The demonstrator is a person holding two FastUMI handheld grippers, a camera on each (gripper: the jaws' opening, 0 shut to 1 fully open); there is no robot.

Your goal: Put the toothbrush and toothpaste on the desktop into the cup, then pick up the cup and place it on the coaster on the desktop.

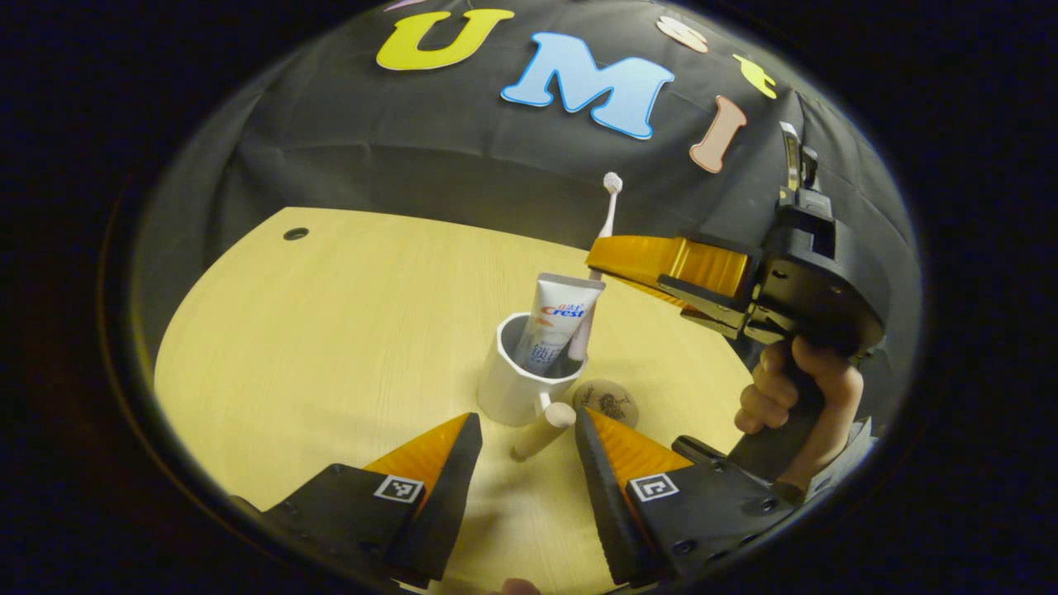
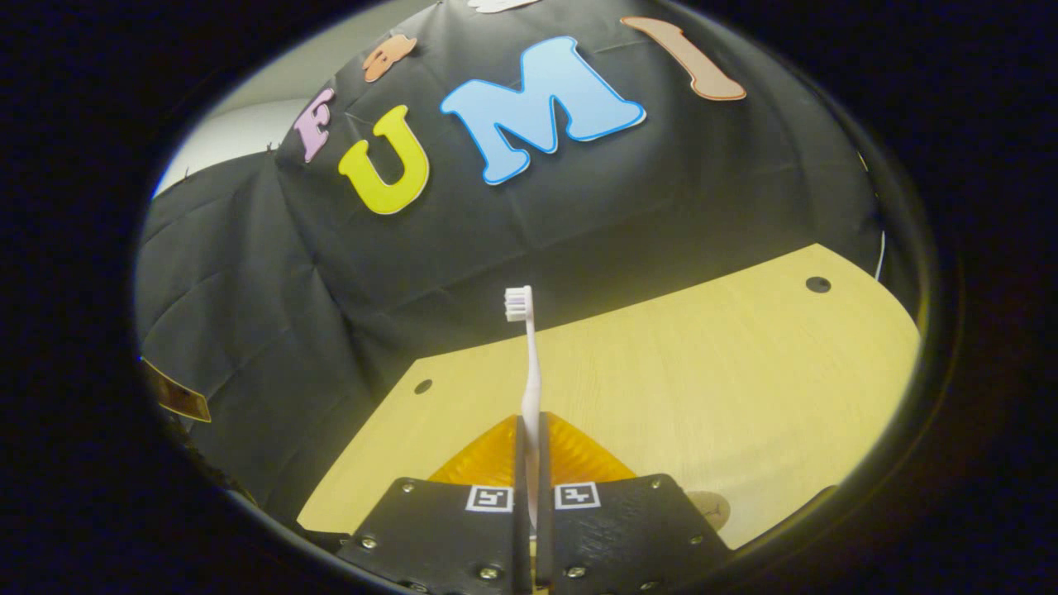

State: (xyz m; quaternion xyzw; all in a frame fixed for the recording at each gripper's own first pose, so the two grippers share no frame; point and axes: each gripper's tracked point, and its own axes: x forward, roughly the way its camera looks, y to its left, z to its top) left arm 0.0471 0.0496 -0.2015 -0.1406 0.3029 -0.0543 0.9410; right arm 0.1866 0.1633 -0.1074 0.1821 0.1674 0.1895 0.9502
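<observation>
Left gripper sits low and near in the left gripper view, fingers spread apart with nothing between them, pointed at the white cup standing on the wooden desktop. Cup's wooden handle points toward the near edge, ending in the gap between the fingers, not touching either. Toothpaste stands upright inside the cup, flat end up. Toothbrush also in the cup, to the right of the tube, leaning slightly, bristles up. Coaster lies on the desktop just right of the cup base, partly hidden by the left gripper's right finger. Right gripper, held by a hand, reaches in from the right. In the right gripper view its fingers are closed together on the toothbrush stem; whether the brush tip rests on the cup bottom cannot be told.
</observation>
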